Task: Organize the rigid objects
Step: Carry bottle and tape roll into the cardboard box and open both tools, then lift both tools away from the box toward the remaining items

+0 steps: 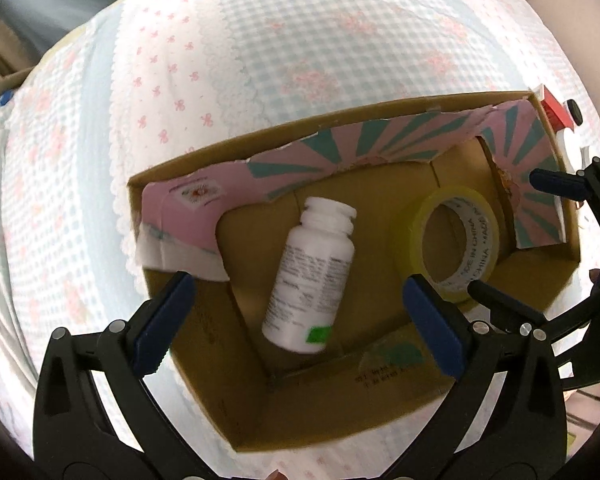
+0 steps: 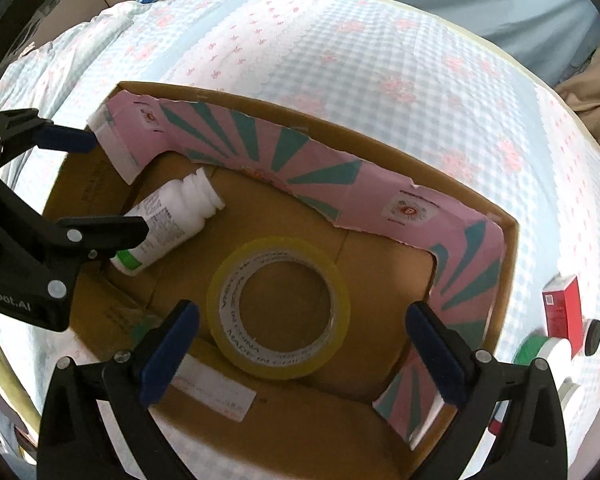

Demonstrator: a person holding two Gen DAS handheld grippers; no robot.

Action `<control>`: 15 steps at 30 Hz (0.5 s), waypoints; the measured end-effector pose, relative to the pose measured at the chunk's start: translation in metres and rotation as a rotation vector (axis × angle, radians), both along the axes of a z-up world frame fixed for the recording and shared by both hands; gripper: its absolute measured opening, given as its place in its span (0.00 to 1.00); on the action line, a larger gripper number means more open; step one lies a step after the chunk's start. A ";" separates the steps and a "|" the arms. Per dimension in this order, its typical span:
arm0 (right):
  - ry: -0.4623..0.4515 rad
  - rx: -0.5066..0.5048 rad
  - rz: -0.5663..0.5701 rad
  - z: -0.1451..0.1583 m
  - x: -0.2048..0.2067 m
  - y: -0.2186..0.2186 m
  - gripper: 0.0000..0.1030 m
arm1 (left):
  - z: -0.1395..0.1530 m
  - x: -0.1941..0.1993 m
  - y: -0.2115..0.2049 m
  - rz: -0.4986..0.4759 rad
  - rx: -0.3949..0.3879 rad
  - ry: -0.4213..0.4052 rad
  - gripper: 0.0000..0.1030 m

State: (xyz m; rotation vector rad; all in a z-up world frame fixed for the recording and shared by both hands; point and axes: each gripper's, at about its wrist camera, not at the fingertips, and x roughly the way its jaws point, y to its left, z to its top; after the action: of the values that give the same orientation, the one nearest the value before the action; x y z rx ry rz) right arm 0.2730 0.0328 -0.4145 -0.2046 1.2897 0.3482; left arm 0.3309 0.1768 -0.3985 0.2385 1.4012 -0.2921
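Note:
An open cardboard box [image 1: 340,400] with torn pink-and-teal lining sits on a checked cloth. On its floor a white pill bottle [image 1: 312,276] lies on its side, and beside it a yellowish tape roll [image 1: 482,252] lies flat. My left gripper [image 1: 298,284] hangs open above the bottle without touching it. In the right wrist view, my right gripper [image 2: 303,312] stands open over the tape roll [image 2: 278,364], its pads well apart from it. The bottle [image 2: 172,220] lies to the left there, partly behind my left gripper [image 2: 114,182].
Outside the box's right wall a red carton [image 2: 562,308] and a green-and-white item [image 2: 540,350] lie on the cloth [image 2: 380,60]. The box walls [image 2: 508,280] rise around both grippers. The right gripper [image 1: 506,234] enters the left wrist view at the right.

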 end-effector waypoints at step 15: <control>-0.096 0.005 -0.003 0.112 -0.054 -0.003 1.00 | 0.113 -0.073 0.022 0.040 -0.042 -0.162 1.00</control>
State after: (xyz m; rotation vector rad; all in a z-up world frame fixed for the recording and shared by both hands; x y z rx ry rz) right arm 0.2192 0.0297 -0.3030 -0.2125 1.1943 0.3352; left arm 0.2574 0.1987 -0.2855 0.1952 1.2374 -0.2632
